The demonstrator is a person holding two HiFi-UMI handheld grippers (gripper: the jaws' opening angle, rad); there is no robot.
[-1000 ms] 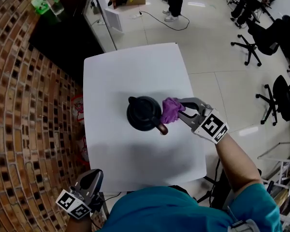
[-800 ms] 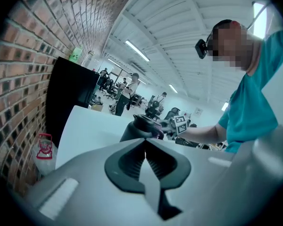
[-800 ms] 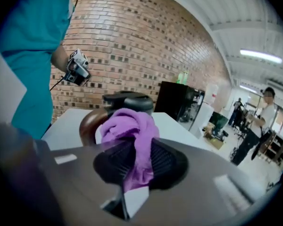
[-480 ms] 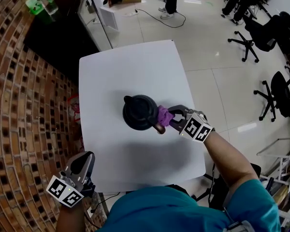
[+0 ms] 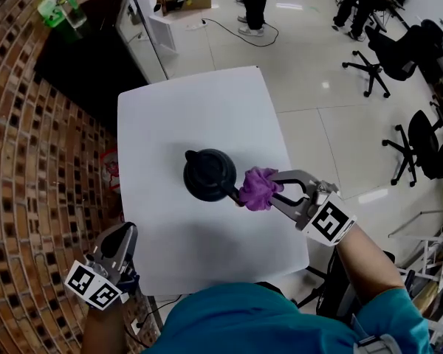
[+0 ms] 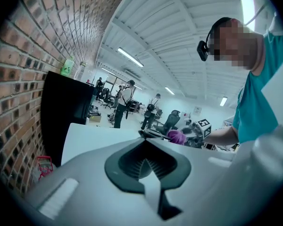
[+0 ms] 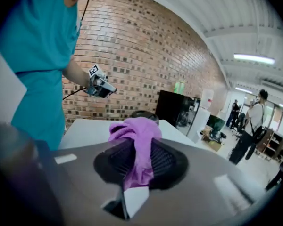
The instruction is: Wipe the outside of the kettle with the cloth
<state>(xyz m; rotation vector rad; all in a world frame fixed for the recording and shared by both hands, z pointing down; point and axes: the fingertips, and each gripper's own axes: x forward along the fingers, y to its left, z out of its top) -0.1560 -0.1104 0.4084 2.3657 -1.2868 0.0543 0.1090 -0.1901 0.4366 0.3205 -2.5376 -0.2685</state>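
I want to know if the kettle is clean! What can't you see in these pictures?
- Sides of the kettle: the head view shows mostly its top.
- Right gripper view: the cloth hides most of the kettle.
- Left gripper view: the kettle is too small and far off.

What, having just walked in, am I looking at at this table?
A person is wiping a kettle, with a gripper in each hand. The right gripper is shut on a purple cloth and holds it against the right side of the black kettle, which stands on the white table. The left gripper hangs shut and empty off the table's near left corner.
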